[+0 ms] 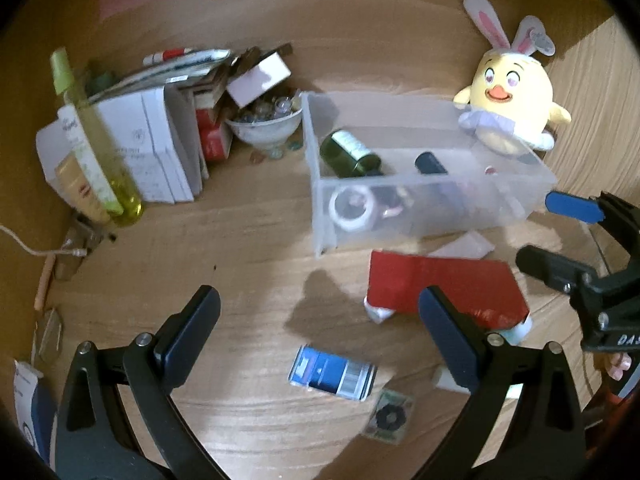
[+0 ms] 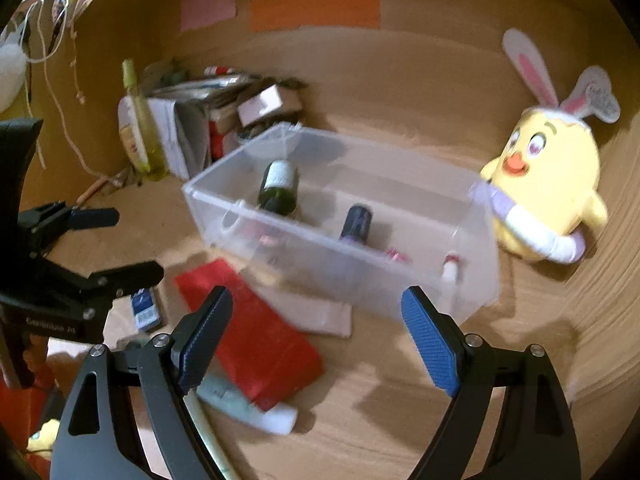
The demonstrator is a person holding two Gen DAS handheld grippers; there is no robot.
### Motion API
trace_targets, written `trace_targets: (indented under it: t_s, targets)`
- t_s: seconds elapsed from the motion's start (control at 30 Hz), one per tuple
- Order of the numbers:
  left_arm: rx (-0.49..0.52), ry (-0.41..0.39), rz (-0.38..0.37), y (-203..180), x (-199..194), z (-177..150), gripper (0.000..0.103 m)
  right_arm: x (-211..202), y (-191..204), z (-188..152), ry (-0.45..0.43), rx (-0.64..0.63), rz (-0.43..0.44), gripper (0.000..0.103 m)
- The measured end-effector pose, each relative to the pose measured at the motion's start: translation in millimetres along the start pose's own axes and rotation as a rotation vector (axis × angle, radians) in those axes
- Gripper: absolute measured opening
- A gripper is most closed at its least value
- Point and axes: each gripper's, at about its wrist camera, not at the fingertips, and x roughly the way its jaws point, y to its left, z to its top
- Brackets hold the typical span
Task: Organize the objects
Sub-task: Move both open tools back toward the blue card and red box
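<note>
My left gripper [image 1: 320,332] hangs open and empty over the blue box [image 1: 332,374] lying flat on the desk [image 1: 240,240]; light, stiff card, I'd pinch its long sides. Beyond lies the red packet [image 1: 444,288], then the clear bin [image 1: 420,200]. My right gripper [image 2: 320,336] gapes too.

Left gripper [image 1: 320,320]: jaws spread wide, empty, lower frame. Right gripper [image 2: 318,328]: jaws spread wide, empty, lower frame.
</note>
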Motion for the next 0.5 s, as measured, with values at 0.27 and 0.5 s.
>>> trace_targets:
  t_s: [0.27, 0.5]
  targets:
    - [-0.047, 0.102, -0.03, 10.9, 14.3, -28.8, 0.101, 13.6, 15.2, -19.2, 0.078, -0.049, 0.028, 0.084]
    - [-0.099, 0.145, -0.058, 20.1, 23.8, -41.4, 0.101, 35.6, 14.7, -26.9, 0.155, -0.015, 0.052, 0.084]
